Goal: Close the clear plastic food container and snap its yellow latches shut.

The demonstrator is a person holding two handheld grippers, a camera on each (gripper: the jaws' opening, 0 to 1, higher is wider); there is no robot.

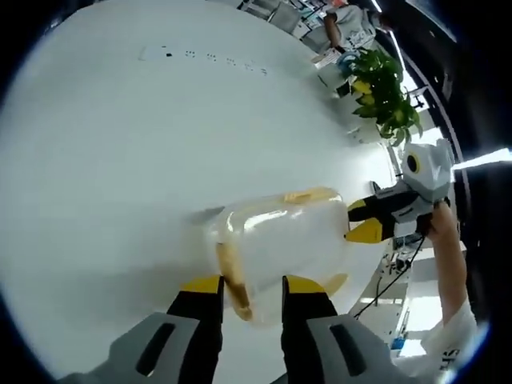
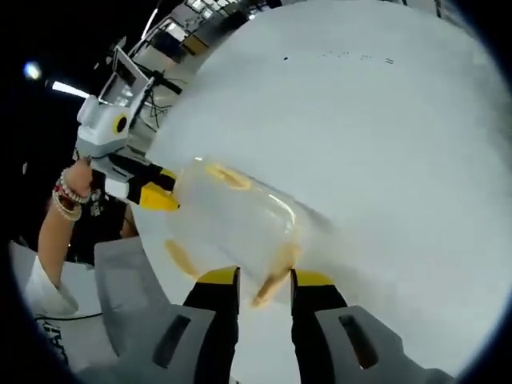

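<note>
container (image 1: pixel 280 240) of clear plastic sat on the white table (image 1: pixel 120 136), well in from its far edge and nearer the edge where the person stood, with both tongs closing on it from opposite ends. its lid looked seated on top, though the blur made it hard to tell whether it was fully pressed down.

on the left side, in the left gripper view, the left gripper (image 1: pixel 252 290) had its yellow-tipped jaws a moderate gap apart, straddling a yellow latch (image 1: pixel 234 282) at the container's near end; whether the jaws actually pinched that latch or only flanked it could not be told. across the container in that view the right gripper (image 1: pixel 366 222) came in with its tips against the far end, beside another latch (image 1: pixel 308 194) on the long side.

in the right gripper view, the right gripper (image 2: pixel 265 280) likewise stood partly open around a latch (image 2: pixel 274 282) at its end, grip uncertain, and the left gripper (image 2: pixel 152 190) met the opposite end.

the likely trouble: the light container could skate across the smooth table if one side pushed harder than the other. a latch pressed while the lid sat crooked might fail to catch, or a jaw tip could slip off the small tab.
</note>
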